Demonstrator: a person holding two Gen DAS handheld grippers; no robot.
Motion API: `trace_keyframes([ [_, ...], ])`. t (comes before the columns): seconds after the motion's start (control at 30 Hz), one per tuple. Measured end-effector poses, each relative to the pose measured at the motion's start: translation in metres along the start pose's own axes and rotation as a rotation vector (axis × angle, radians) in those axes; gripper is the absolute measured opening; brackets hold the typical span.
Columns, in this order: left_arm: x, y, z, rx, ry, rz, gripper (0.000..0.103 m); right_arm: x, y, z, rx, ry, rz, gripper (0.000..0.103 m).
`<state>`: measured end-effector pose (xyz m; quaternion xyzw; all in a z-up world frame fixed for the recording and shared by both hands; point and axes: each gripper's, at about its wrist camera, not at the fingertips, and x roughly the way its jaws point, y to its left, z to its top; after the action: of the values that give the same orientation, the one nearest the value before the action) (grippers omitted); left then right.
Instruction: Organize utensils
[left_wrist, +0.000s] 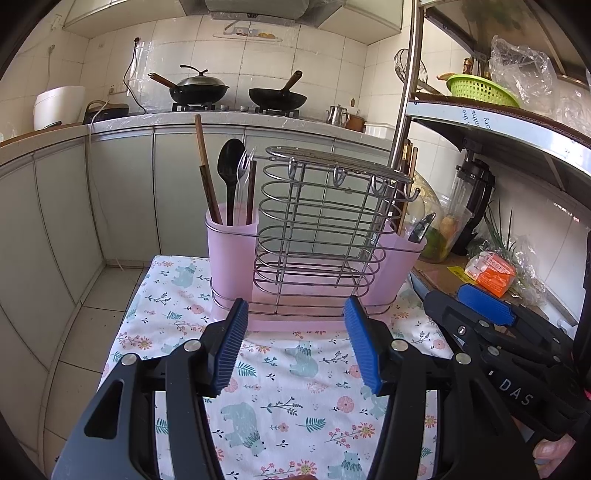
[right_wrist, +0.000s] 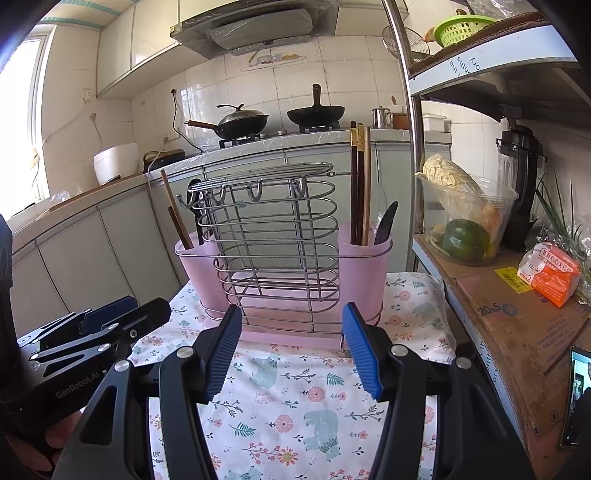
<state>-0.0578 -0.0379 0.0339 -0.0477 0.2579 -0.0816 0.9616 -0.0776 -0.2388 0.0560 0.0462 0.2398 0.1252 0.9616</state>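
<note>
Both my grippers were spread wide and held nothing. The left gripper (left_wrist: 295, 332) sat low over the floral cloth (left_wrist: 295, 398), its blue pads (left_wrist: 232, 347) framing the front edge of the pink holder (left_wrist: 229, 240). The right gripper (right_wrist: 291, 336) was placed likewise, just short of the holder's base.

The utensils were already standing in the holder's two end cups. Left cup: a black spoon (left_wrist: 231, 162), a clear plastic fork (left_wrist: 243, 166) and brown chopsticks (left_wrist: 205, 170). Right cup: tall chopsticks (right_wrist: 360, 184) and a black plastic knife (right_wrist: 386, 223). The wire rack (left_wrist: 321, 221) in the middle appeared empty. No loose utensil showed on the cloth in either view.

Risks, as I judged them:
- The chopsticks stood tall and leaned; brushing them on the way in could tip them out or knock the holder.
- The holder sat on loose cloth, so a push at the base could drag it or wrinkle the fabric.
- The clear fork was hard to see against the spoon; I could have closed on both by mistake.
- My two grippers were near each other and could collide reaching for one cup.
</note>
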Motion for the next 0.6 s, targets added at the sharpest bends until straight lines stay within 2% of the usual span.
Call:
trace_keyframes([
  [0.6,-0.0029,0.0,-0.0024,0.005,-0.005,-0.002,0.055,-0.0009,0.0003,-0.0005,-0.002,-0.001,-0.002,0.056],
])
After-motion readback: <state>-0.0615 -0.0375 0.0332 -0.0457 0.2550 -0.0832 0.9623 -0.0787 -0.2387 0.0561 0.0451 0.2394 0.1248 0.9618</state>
